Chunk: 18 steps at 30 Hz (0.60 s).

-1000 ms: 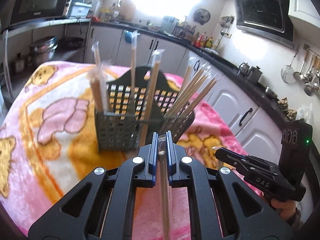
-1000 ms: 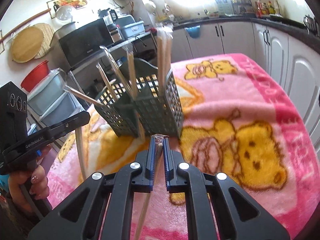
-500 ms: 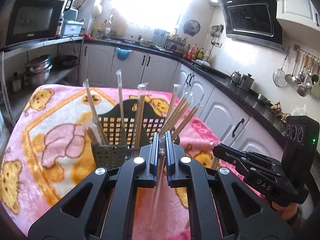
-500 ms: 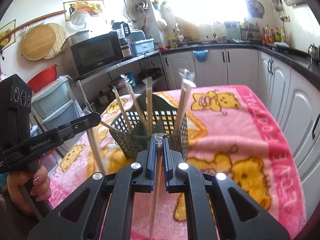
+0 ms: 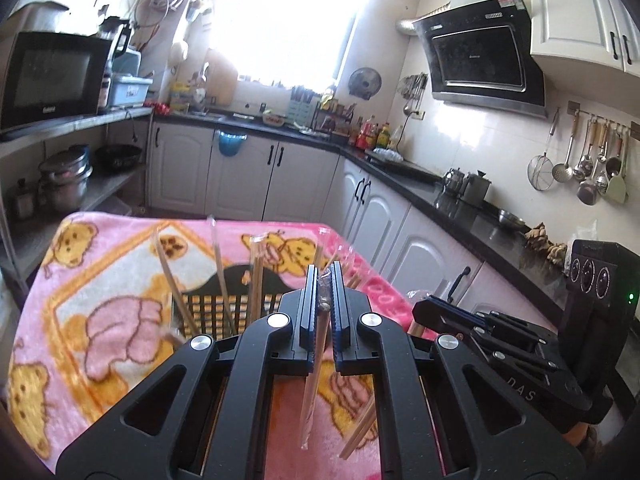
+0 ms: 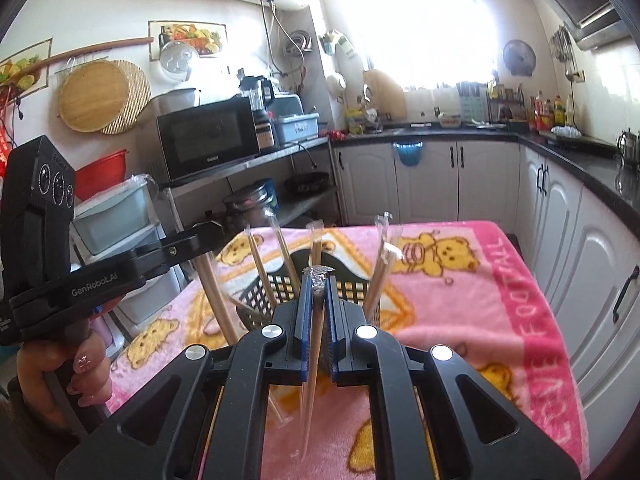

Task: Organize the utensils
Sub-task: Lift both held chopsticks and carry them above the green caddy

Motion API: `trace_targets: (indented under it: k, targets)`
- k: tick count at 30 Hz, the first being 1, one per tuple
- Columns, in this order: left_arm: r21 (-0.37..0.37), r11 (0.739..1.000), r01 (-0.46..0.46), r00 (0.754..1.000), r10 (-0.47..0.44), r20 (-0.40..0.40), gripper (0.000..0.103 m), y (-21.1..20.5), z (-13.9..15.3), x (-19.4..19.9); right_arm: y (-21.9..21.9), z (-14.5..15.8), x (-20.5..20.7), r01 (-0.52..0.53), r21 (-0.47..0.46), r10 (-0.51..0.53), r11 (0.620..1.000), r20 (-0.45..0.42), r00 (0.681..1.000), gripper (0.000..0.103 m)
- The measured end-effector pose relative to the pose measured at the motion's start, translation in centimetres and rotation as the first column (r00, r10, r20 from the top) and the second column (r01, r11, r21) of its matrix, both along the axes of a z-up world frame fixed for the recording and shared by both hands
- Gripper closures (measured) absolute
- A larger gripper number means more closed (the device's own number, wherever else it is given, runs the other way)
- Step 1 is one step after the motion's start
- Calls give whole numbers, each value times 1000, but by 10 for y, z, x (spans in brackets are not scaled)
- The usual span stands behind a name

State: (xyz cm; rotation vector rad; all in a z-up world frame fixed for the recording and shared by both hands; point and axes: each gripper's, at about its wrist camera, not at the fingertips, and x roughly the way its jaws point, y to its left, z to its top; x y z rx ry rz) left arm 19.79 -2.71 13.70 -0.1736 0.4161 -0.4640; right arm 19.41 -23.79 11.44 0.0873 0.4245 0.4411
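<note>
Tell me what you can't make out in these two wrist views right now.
- Left wrist view: the basket base, hidden behind the left gripper.
- Right wrist view: the basket's inside, blocked by the right gripper.
- Both views: held wrapped chopsticks blurred; their count unclear.

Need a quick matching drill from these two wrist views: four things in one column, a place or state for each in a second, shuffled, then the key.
Things:
1. left tool
2. basket
3. microwave
4. ladles

Places or states:
A. on a metal shelf by the wall
B. hanging from a wall rail
C. shut on a wrapped chopstick pair
D. standing on the pink blanket, sticks upright inside

Pairs: 1-C, 2-D, 3-A, 4-B
</note>
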Motion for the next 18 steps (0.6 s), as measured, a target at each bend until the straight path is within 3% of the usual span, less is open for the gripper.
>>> trace_targets:
  k: [18]
  targets:
    - [-18,998,-54,988,56,142,100,11,59,11,1,52,9,20,3,-21,1000,152,988,96]
